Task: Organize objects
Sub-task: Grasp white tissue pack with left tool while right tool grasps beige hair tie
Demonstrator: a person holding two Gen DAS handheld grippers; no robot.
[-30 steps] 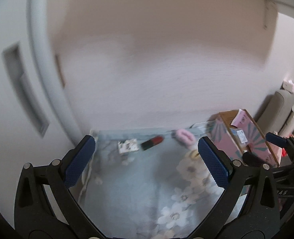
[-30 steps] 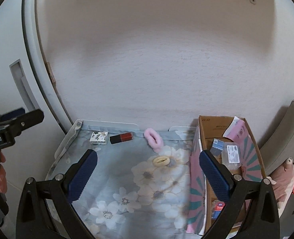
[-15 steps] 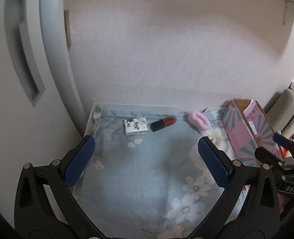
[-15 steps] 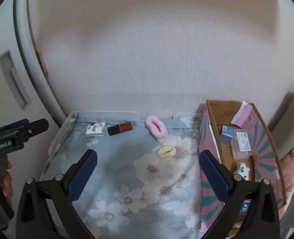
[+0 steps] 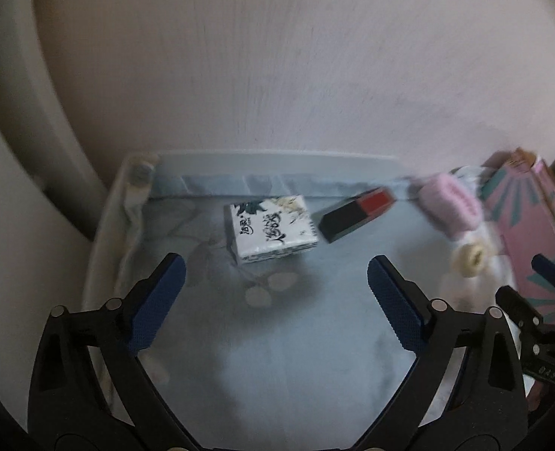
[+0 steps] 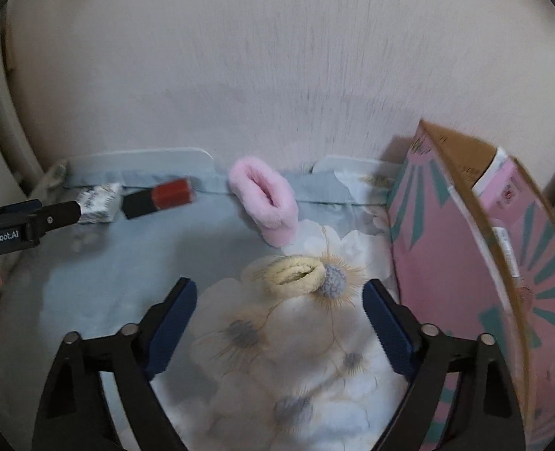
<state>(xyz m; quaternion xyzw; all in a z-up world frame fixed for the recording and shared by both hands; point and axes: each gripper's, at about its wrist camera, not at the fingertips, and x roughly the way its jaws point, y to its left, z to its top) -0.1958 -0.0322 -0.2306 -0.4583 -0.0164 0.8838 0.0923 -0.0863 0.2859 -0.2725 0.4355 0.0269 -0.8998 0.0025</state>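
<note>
left tool (image 5: 275,274) wide apart, empty, near tissue pack (image 5: 271,228) | tip: straddle short sides b4 squeezing | right tool (image 6: 279,298) apart too, over cream scrunchie (image 6: 295,275)

Cloth (image 6: 100,285) pale blue, white floral; scrunchies pink (image 6: 264,201) and cream (image 6: 296,274); lipstick (image 5: 356,214) black/red; pink-teal striped box (image 6: 461,259).

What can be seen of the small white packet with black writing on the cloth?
The white packet is a small flat rectangular pack, apparently soft wrapping, printed with black brush characters and a faint floral pattern. It lies flat, slightly turned, on the blue floral cloth near the back edge, just left of the black-and-red case; contact unclear. Nothing grips it; the open left gripper sits short of it.
</note>
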